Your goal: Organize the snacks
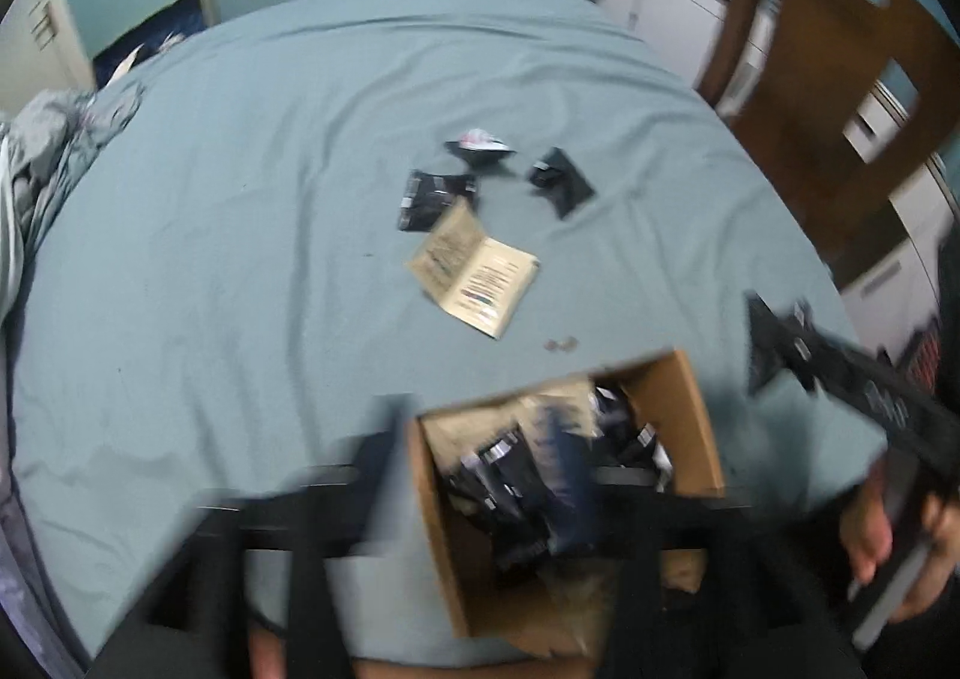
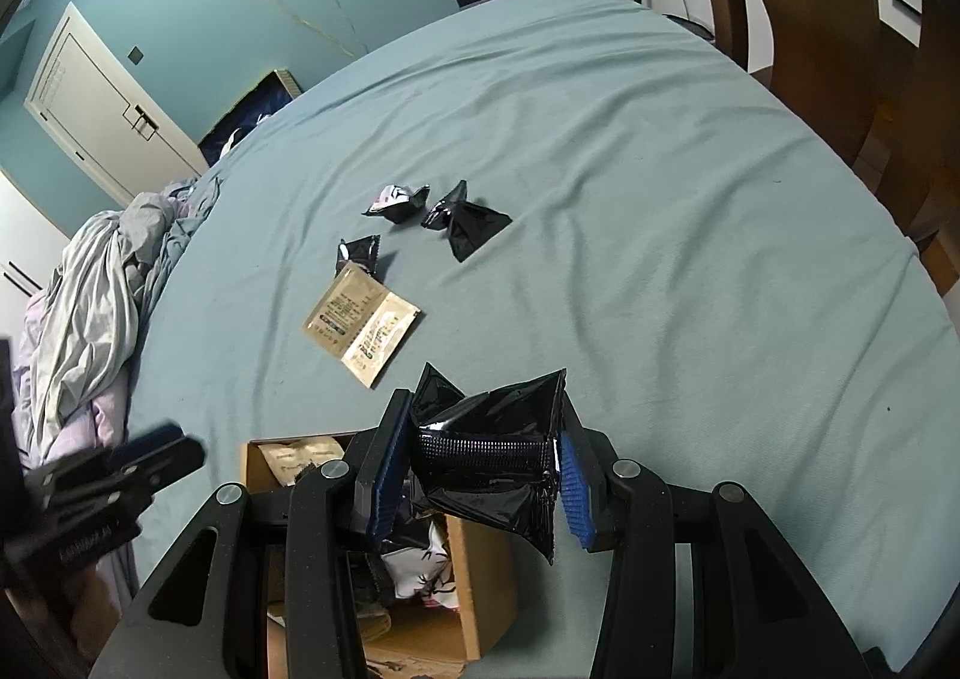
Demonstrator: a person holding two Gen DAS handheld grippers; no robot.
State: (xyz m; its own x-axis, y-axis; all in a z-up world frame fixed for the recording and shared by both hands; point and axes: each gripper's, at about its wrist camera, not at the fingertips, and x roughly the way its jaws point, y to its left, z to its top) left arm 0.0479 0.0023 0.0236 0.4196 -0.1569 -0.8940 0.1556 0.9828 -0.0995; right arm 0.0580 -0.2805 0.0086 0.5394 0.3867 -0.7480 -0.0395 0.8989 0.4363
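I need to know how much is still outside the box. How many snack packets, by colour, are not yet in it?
Black packets loose on the sheet: 3
Black packet in the right gripper: 1
Tan packet on the sheet: 1
Total: 5

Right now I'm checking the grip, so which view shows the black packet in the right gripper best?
The right wrist view: the black packet sits sharp and close, pinched between the right gripper pads above the cardboard box. The left wrist view shows that gripper only blurred at its right edge; the packet isn't distinguishable.
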